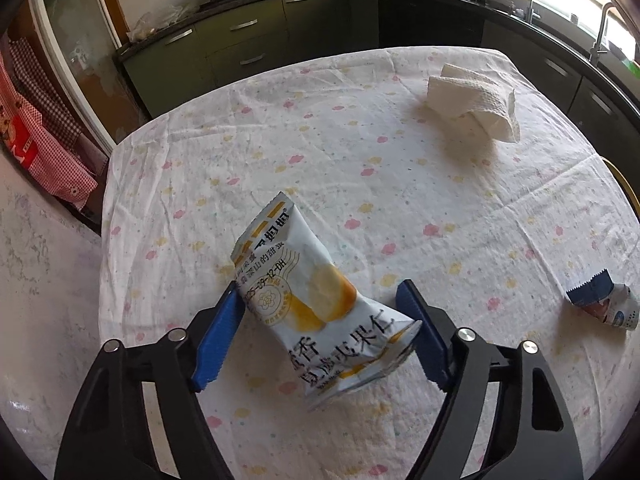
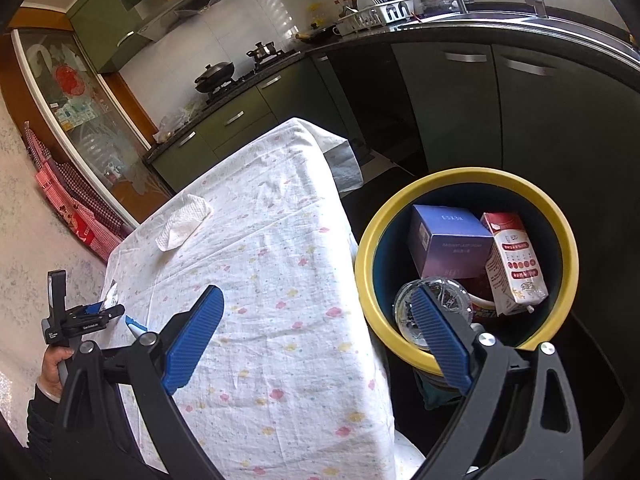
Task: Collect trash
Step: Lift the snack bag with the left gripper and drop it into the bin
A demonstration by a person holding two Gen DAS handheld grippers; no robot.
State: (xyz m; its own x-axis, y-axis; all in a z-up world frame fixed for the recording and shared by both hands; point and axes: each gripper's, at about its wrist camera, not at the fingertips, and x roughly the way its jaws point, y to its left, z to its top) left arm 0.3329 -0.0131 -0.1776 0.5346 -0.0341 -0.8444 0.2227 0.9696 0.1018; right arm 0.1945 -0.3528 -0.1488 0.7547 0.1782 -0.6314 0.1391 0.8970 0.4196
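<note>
Snack pouch (image 1: 316, 308), white with yellow print and glossy film, lies tilted on the cloth-covered surface (image 1: 400, 200) between the blue ribbed pads of our left claw (image 1: 320, 312). The left-hand pad meets its edge, the right-hand pad looks just at its crumpled bottom corner, and we cannot tell whether the grip is firm yet. We judge the pouch light, slick and crushable, puffed in the middle with flat crimped seals at each end; taking it across the soft belly, as we are placed now, should let the film buckle into the ribs, whereas a sealed edge might slide out. Further off on the same surface lie a folded, quilted paper towel (image 1: 472, 100) and a small crumpled wrapper (image 1: 600, 300), blue and white, both soft and nearly weightless by our reckoning. Our right claw (image 2: 316, 336) stands wide and empty over the surface's edge, beside a dark bin with a yellow rim (image 2: 400, 208) on the floor, which already holds a purple box (image 2: 448, 244), a carton (image 2: 516, 264) and a clear plastic bottle (image 2: 404, 308).
</note>
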